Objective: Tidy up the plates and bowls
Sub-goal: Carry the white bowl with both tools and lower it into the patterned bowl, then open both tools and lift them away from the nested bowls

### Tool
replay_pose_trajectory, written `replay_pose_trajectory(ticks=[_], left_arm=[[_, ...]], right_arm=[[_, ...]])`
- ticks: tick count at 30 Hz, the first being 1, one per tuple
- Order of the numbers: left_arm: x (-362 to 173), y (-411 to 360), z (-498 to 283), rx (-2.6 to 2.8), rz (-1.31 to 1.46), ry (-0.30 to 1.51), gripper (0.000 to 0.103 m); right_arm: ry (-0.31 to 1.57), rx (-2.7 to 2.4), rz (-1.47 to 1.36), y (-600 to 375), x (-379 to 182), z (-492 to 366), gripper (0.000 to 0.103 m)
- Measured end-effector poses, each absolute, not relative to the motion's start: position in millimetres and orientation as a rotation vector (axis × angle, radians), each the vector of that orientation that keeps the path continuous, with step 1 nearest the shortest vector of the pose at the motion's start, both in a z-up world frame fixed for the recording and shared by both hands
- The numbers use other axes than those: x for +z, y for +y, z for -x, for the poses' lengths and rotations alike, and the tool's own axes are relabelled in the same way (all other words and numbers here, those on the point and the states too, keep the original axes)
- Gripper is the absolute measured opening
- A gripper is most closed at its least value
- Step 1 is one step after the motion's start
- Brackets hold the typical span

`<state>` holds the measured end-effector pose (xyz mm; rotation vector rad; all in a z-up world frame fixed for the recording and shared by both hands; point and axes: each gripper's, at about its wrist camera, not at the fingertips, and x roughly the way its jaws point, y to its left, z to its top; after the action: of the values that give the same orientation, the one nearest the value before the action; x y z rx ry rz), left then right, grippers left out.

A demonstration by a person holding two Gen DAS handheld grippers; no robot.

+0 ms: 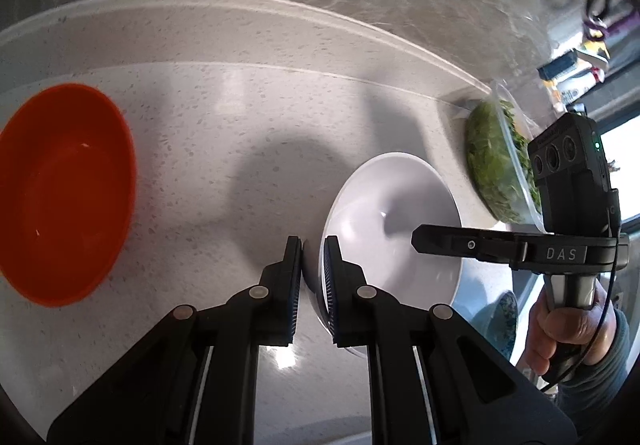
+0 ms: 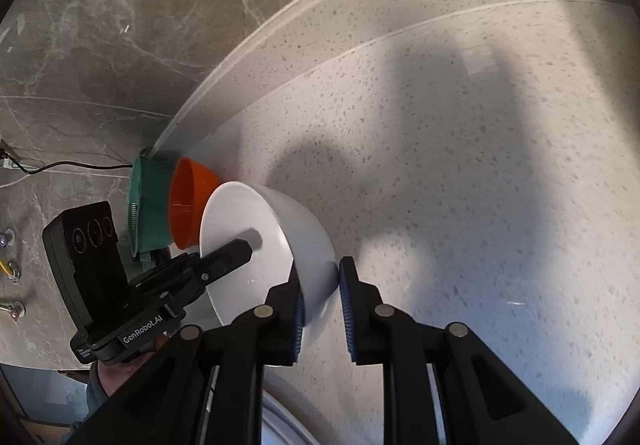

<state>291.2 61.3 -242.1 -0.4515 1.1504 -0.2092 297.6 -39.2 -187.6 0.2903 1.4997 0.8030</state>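
Both claws tight on white bowl rim

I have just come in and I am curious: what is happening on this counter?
A person holds tongs in each hand, and both pairs are shut on the rim of one white bowl, the left tongs on one side and the right tongs on the opposite side. An orange bowl sits apart on the speckled counter, with a green bowl behind it.
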Motion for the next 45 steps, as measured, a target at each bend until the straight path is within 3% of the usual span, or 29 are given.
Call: replay_pose_trajectory(ticks=[16, 28, 45], left_arm=[[-187, -64, -222, -0.438, 0.326, 1.14, 0.01], [-223, -155, -192, -0.517, 0.243, 1.23, 0.01], [-248, -179, -212, -0.433, 0.149, 1.237, 0.011]], right_arm=[[1.394, 0.666, -0.426, -183, -134, -199, 0.02], [1.407, 0.514, -0.523, -261, -160, -145, 0.02], [1.408, 0.496, -0.337, -254, -176, -155, 0.021]])
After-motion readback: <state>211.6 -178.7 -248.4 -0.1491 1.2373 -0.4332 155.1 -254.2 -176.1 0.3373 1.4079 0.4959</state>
